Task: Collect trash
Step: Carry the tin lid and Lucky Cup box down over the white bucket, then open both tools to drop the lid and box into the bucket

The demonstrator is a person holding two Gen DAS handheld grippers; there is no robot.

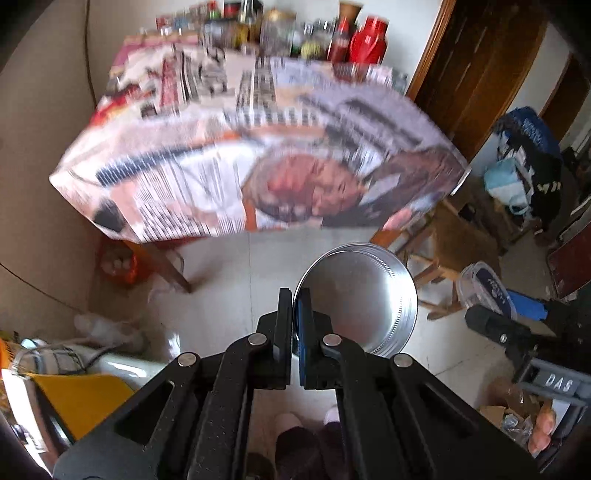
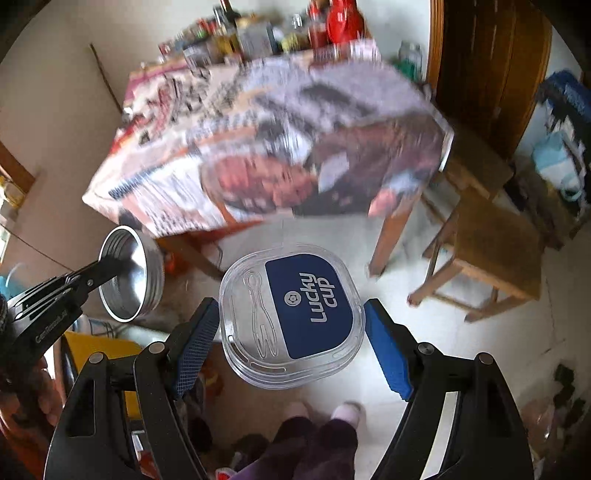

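My left gripper (image 1: 294,301) is shut on the rim of a round silver metal lid (image 1: 360,301) and holds it in the air above the floor. The lid also shows in the right wrist view (image 2: 131,273), with the left gripper (image 2: 110,264) clamped on its rim. My right gripper (image 2: 291,314) is shut on a clear plastic container (image 2: 291,317) with a blue "Lucky cup" label, held by its sides. This container (image 1: 485,290) and the right gripper show at the right of the left wrist view.
A table (image 1: 255,155) covered in printed paper stands ahead, with bottles and jars (image 1: 280,29) along its far edge. A wooden stool (image 2: 491,243) stands right. A wooden door (image 2: 487,59) is behind. A yellow bin (image 1: 79,398) is lower left. My feet (image 2: 321,413) are below.
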